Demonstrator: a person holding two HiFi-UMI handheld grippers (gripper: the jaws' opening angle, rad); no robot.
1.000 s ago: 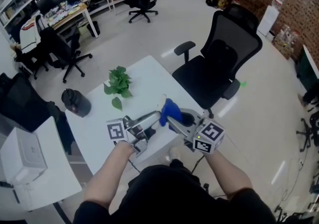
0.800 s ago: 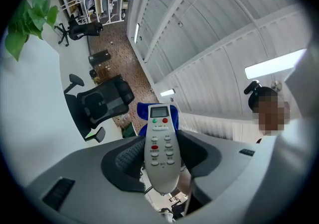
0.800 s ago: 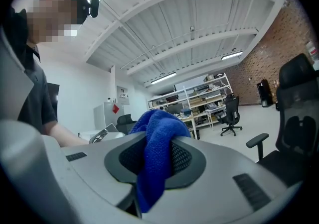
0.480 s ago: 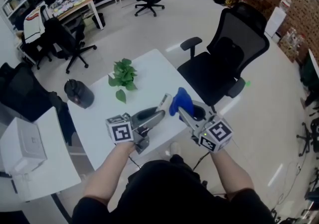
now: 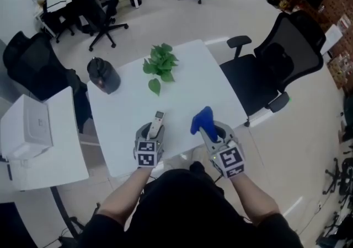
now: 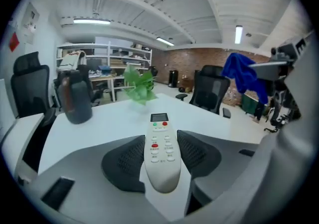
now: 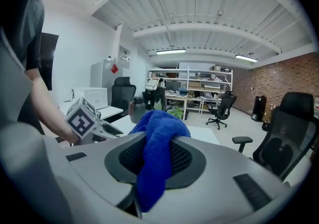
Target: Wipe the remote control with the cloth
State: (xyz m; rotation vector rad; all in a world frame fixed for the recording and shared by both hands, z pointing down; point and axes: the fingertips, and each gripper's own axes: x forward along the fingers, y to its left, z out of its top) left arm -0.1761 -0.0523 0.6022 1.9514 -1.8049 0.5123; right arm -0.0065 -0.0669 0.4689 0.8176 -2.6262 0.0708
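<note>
L tool (image 6: 160, 139): jaws clamped on remote (image 6: 160, 161), one pad on each long side of its lower half. Button face up, screen end pointing away past the tips. R tool (image 7: 157, 156): jaws shut on blue cloth (image 7: 157, 143), w/ a fold bulging above the pads and the rest hanging down btwn them.

Head view: both tools side by side at near edge of white surface (image 5: 182, 90). Remote is on the left, cloth on the right, near each other but not touching. Can't tell if remote rests on surface or hangs just above it.

Further out: green plant (image 5: 160, 65) approx mid-surface, dark jug (image 5: 103, 74) by far-left corner. Black office chair (image 5: 281, 70) just beside surface's right edge.
</note>
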